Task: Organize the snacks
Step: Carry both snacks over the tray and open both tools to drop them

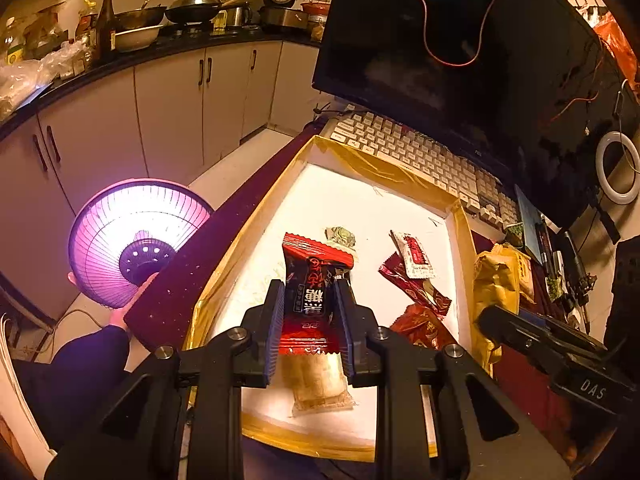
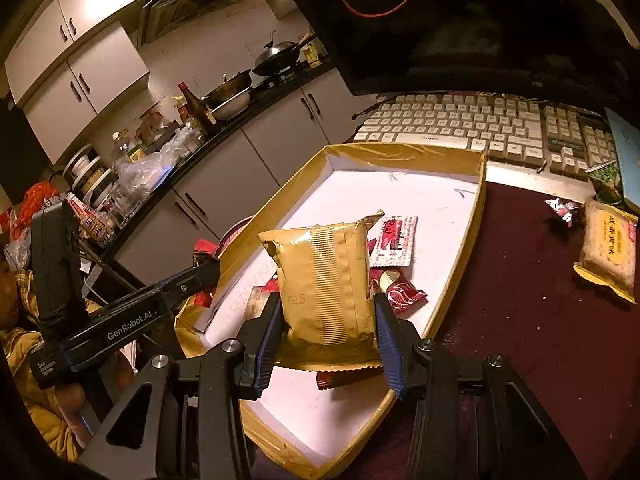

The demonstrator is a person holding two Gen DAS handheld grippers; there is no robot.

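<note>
Since both packets hang over the tray (image 2: pixel 478 216), they seem bound for it. The left gripper (image 1: pixel 309 308) clamps a red candy packet (image 1: pixel 312 284) above the tray's near edge; the right gripper (image 2: pixel 328 332) pinches a gold packet (image 2: pixel 324 280) beside its right rim.

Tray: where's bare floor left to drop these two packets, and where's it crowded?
Bare white floor runs along the tray's far wall beside the keyboard, and down its left side. Crowded: the middle to near-right, with the white-and-red sachet and dark red wrappers. The left gripper holds the red candy packet, the right gripper the gold packet.
</note>
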